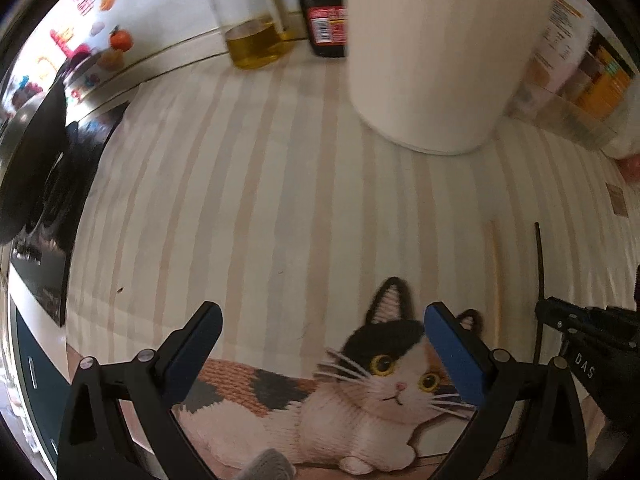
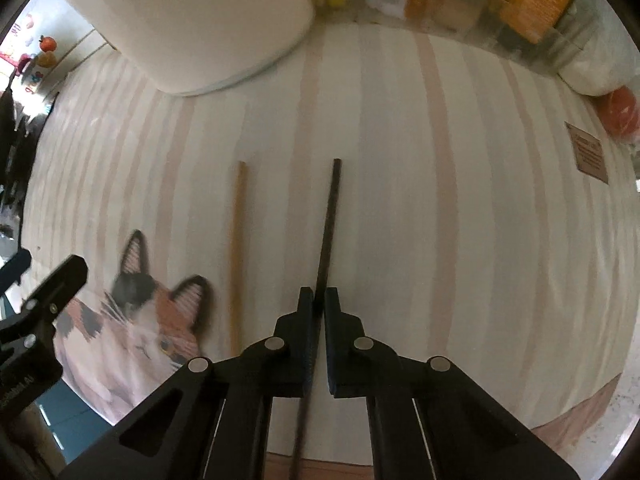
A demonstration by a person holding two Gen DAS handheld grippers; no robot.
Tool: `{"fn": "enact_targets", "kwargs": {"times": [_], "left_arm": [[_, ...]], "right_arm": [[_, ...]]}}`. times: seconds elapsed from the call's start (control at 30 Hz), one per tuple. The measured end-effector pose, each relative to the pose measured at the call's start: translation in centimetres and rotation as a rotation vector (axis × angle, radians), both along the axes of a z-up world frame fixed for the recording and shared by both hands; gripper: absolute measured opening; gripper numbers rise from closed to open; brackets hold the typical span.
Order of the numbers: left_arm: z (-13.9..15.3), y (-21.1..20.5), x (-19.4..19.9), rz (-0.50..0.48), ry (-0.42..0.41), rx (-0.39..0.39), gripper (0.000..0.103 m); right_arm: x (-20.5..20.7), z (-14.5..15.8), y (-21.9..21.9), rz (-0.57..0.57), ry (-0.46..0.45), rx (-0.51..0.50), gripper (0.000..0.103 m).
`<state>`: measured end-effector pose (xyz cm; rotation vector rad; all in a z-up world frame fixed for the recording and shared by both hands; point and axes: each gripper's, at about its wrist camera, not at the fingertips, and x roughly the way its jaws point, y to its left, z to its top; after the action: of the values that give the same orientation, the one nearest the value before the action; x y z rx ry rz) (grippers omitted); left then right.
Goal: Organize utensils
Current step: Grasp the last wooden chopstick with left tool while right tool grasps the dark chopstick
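Right tongs (image 2: 319, 300) pinch the dark chopstick (image 2: 330, 220) lying on the desk's striped mat (image 2: 400, 200), beside its wooden mate (image 2: 237, 248), apparently for sorting; left tongs (image 1: 320, 344) hover spread.

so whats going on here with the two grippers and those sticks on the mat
A person is sorting chopsticks on a striped mat with a cat picture, using a gripper in each hand. The right gripper is shut on the dark chopstick, which lies flat on the mat. The light wooden chopstick lies beside it, untouched. The left gripper hangs open over the cat picture, holding nothing.
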<state>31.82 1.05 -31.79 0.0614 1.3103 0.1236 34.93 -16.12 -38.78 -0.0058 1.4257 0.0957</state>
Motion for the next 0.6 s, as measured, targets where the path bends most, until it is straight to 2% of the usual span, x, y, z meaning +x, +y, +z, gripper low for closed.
{"fn": "enact_targets", "kwargs": {"times": [0.13,0.3,0.47,0.53,0.6], "left_arm": [[0.1,-2.6,0.1,-0.058,0.009,-0.035,0.103],[-0.7,-6.6,-0.3,-0.112,0.072,-0.133,0.103],[-2.3,-9.6,-0.9,-0.163,0.139,-0.154,0.101],[-2.9,-10.5,-1.1,-0.188,0.151,-0.143,0.096],[-3.2,-11.0,-1.2,-0.201,0.160,-0.139,0.087]], "right_arm": [[-0.4,-0.1,-4.1,-0.020,0.023,-0.023,0.005],[-2.0,-0.3,-9.2,-0.068,0.051,-0.038,0.005],[-3.0,-0.4,-12.8,-0.120,0.057,-0.035,0.005],[-3.5,-0.3,-14.0,-0.135,0.054,-0.020,0.005],[-3.7,-0.3,-14.8,-0.146,0.050,-0.013,0.005]]}}
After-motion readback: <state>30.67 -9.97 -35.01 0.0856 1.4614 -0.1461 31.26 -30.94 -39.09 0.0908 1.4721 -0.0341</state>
